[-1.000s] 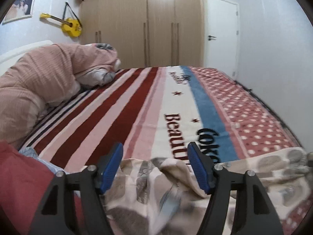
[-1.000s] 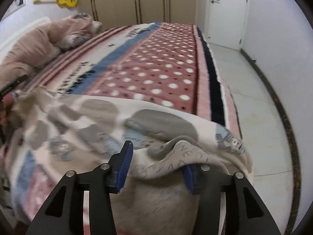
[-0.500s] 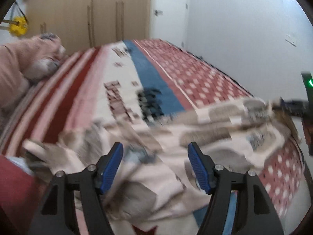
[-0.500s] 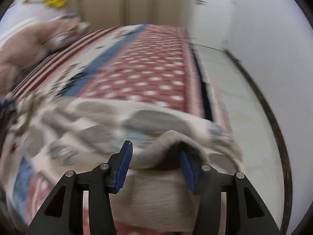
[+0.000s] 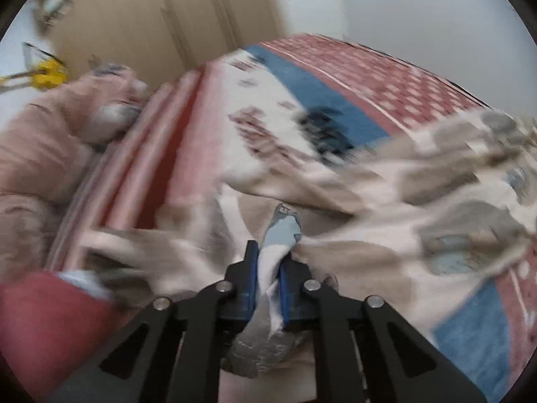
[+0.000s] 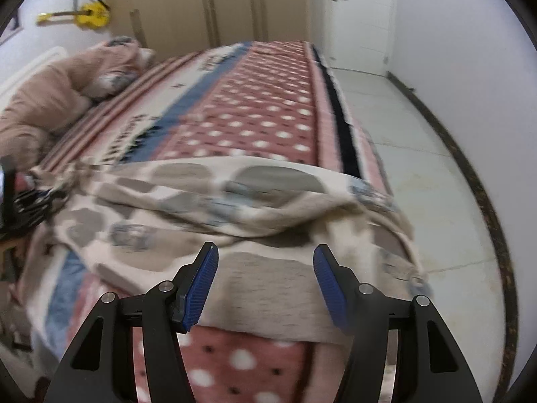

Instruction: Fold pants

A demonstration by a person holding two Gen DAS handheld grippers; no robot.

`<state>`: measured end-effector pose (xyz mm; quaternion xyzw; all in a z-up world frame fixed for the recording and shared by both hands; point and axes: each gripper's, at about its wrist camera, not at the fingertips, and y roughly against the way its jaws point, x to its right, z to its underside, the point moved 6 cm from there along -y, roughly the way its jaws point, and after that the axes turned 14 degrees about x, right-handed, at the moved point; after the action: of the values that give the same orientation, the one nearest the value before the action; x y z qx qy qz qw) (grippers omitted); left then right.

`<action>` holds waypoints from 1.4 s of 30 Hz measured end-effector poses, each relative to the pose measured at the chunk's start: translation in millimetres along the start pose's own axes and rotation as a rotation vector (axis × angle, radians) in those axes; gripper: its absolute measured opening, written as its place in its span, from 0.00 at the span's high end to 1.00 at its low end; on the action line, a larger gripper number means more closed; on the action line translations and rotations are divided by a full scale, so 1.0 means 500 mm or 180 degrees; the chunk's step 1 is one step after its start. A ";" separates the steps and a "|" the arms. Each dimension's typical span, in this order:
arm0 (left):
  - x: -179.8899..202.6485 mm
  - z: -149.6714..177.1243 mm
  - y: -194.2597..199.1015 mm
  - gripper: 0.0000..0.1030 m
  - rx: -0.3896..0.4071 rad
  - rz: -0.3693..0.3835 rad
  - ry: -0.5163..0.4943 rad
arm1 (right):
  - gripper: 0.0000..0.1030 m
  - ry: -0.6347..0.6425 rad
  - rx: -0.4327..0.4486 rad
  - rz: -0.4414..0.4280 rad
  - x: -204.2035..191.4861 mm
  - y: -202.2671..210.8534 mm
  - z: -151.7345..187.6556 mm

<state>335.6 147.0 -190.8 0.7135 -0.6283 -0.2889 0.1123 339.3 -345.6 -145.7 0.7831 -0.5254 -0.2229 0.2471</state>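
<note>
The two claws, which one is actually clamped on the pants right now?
The left claw: its blue pads pinch a fold of the pants. The right claw is opening, pads clear of the cloth.

Lighting: even, soft indoor daylight, source unseen; faint shadows only. Blur: heavy motion smear across pants [image 5: 386, 208] and bed [image 5: 335, 77] in left view; milder in right. Distortion: strong fisheye bending, black corners.

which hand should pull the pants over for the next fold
Left, probably. The left gripper is shut on the pants, cloth pinched between its pads. The right gripper is opening, its pads apart from the cloth.
</note>
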 end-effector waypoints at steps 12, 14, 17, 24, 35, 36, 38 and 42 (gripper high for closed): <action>-0.187 -0.026 0.029 0.67 -0.0101 -0.1004 0.0038 | 0.47 0.0187 -0.0163 -0.0807 -0.182 -0.143 -0.019; -0.180 -0.032 0.046 0.38 0.0043 -0.0923 0.0083 | 0.47 0.0228 -0.0226 -0.0877 -0.201 -0.160 -0.014; -0.146 -0.055 0.075 0.37 0.0213 -0.0580 0.0156 | 0.47 0.0255 -0.0275 -0.0911 -0.208 -0.179 -0.010; 0.045 -0.111 0.077 0.37 0.0355 0.0708 0.0217 | 0.82 0.0212 -0.0380 -0.1044 -0.191 -0.177 0.004; 0.211 -0.021 -0.070 0.61 -0.0343 0.1263 0.0332 | 0.88 0.0210 -0.0424 -0.0699 -0.124 -0.230 0.020; 0.208 -0.025 -0.075 0.61 -0.0331 0.1240 0.0347 | 0.88 0.0226 -0.0407 -0.0668 -0.119 -0.239 0.015; 0.199 -0.035 -0.084 0.61 -0.0325 0.1227 0.0386 | 0.88 0.0287 -0.0370 -0.0611 -0.117 -0.252 0.004; 0.178 -0.059 -0.115 0.61 -0.0293 0.1122 0.0371 | 0.88 0.0407 -0.0303 -0.0500 -0.112 -0.284 -0.029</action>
<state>403.6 65.9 -221.1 0.6020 -0.7221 -0.2514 0.2299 430.0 -245.1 -217.5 0.8218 -0.4344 -0.2159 0.2989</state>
